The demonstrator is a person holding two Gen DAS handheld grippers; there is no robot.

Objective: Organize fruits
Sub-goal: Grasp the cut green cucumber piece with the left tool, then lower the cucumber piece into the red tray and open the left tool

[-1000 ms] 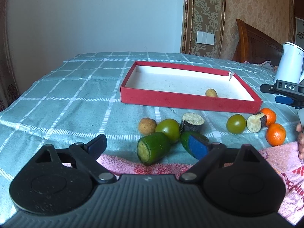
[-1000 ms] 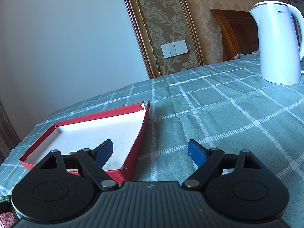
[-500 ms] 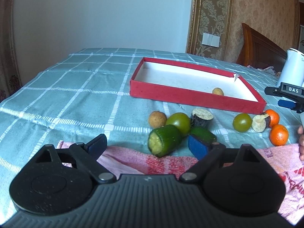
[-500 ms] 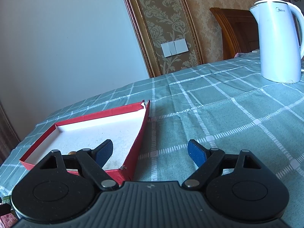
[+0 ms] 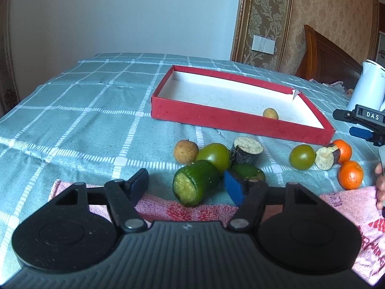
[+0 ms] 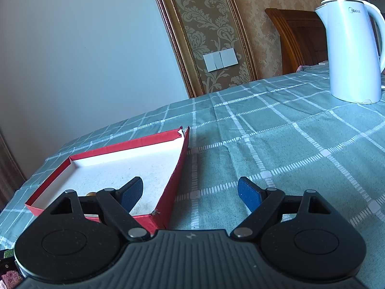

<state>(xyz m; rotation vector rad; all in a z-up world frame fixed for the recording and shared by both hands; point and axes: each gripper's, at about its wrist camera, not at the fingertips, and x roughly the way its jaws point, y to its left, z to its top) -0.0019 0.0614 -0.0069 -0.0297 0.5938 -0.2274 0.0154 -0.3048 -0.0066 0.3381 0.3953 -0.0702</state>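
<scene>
Cucumber chunk [image 5: 196, 182] is lying on its side at the edge of the pink towel [image 5: 349, 207], touching a green tomato [image 5: 214, 156], well short of the red tray [image 5: 240, 122]. I'm closing the left hand-held gripper [image 5: 186, 184] around it; pads aren't pressing yet. Right pad [image 5: 234, 190] is crowding a second green piece [image 5: 249, 172], so I'm risking a snag or a nudge that rolls the tomato. The round chunk may squirt out. Right hand-held gripper [image 6: 190, 191] is hanging spread and empty over the tray's corner [image 6: 178, 168].

A pale wall [image 5: 120, 12] meets gold damask wallpaper [image 6: 211, 24] behind a wooden headboard [image 5: 324, 55].
</scene>
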